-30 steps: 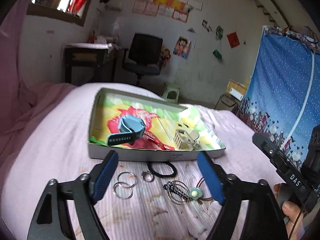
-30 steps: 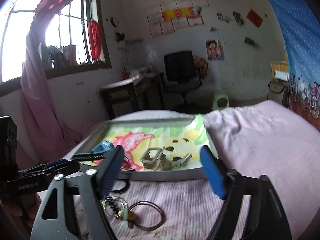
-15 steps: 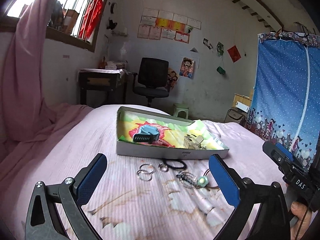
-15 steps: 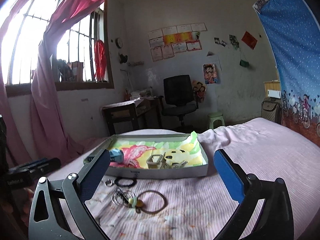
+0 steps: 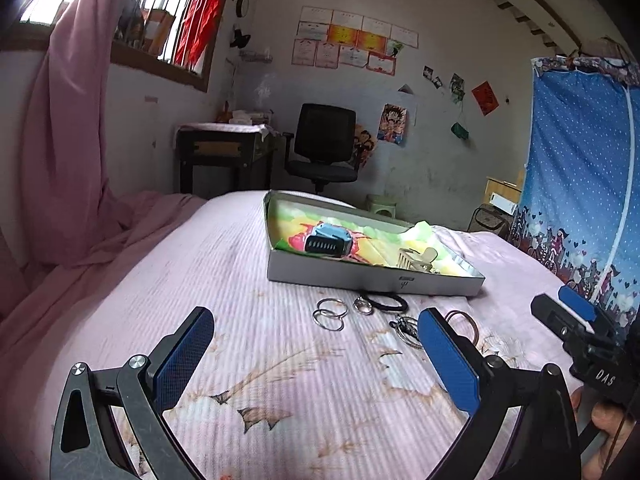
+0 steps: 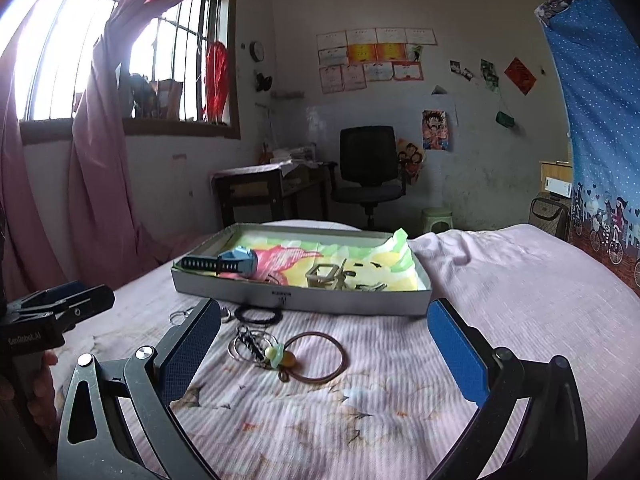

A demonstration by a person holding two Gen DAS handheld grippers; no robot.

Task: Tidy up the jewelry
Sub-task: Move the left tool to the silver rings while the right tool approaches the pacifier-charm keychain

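A shallow grey tray [image 5: 372, 282] [image 6: 304, 300] with a bright lining sits on the pink bed. It holds a blue watch [image 5: 328, 240] [image 6: 228, 263] and a cream hair clip [image 5: 418, 258] [image 6: 326, 274]. Loose jewelry lies in front of the tray: silver rings [image 5: 329, 314], a black hair tie [image 5: 386, 302] [image 6: 258, 315], a brown bangle [image 6: 318, 356] with a green bead [image 6: 276, 355], and thin hoops [image 6: 246, 346]. My left gripper [image 5: 316, 350] is open and empty, above the bed short of the rings. My right gripper [image 6: 324, 340] is open and empty, around the bangle's area but above it.
The bed [image 5: 224, 264] has a rumpled pink sheet. A pink curtain [image 5: 64, 140] hangs at the left. A desk [image 5: 224, 156] and black office chair [image 5: 324, 144] stand behind the bed. A blue curtain [image 5: 580, 168] hangs at the right.
Both grippers have pulled back and risen away from the tray and jewelry, and their jaws have opened wider. The jewelry has not moved.
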